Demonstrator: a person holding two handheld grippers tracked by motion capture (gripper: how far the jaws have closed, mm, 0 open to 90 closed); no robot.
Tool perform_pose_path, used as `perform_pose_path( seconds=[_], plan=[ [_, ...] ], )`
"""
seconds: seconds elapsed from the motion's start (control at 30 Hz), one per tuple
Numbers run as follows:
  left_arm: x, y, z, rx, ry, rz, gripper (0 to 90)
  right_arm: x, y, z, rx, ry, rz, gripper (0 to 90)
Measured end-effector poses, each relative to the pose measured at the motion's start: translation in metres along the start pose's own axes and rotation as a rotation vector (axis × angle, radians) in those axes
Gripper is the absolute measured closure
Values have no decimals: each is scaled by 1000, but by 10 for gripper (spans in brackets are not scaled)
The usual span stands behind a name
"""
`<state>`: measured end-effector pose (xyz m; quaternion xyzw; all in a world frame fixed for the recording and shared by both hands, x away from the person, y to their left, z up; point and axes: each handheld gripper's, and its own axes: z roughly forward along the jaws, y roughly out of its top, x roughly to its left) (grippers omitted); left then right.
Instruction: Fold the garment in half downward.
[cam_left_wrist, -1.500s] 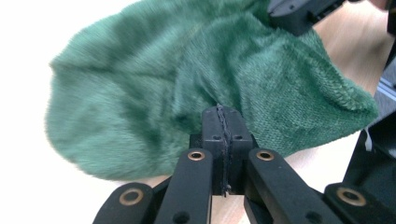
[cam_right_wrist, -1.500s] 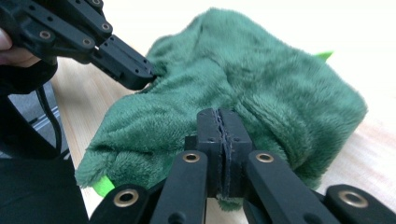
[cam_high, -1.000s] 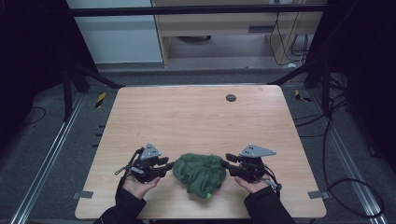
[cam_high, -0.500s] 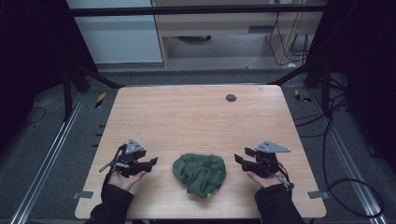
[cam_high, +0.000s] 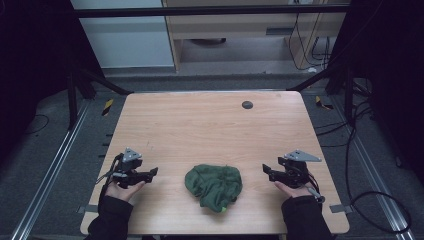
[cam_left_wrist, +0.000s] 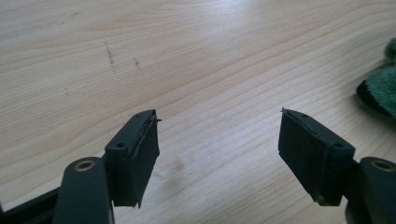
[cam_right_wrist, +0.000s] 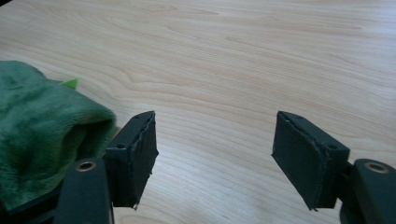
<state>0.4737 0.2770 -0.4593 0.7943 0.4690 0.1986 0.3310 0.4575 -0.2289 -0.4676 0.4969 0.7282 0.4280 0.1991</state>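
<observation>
A crumpled green cloth (cam_high: 215, 186) lay on the wooden tabletop (cam_high: 210, 127), near the person's edge and roughly midway between the two hands. The left hand-held gripper (cam_high: 150, 173) sat to the cloth's left, well apart from it, resting in a hand low over the wood and pointing toward the cloth. Its jaws had just been opening and stood wide apart with bare wood between them; in the left gripper view the cloth (cam_left_wrist: 380, 84) showed only at the right edge, clear of the pads (cam_left_wrist: 144, 158). The right hand-held gripper (cam_high: 266, 171) mirrored it on the other side, also pointing inward. Its jaws too had just been opening and stood wide with nothing between them. In the right gripper view the cloth (cam_right_wrist: 42, 130) bulked just beside one jaw; whether it touched that jaw I could not tell. A small dark disc (cam_high: 247, 104) lay far up the tabletop, well away from everything else.
</observation>
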Motion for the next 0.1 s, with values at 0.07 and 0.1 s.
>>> perform_pose_path(
  seconds=[0.07,0.1],
  plan=[
    [2,-1,0,-1,7,-7,269,-3,-2,0,6,-10,-1,287],
    [4,-1,0,-6,9,-14,262,-4,-2,1,12,-13,2,280]
  ],
)
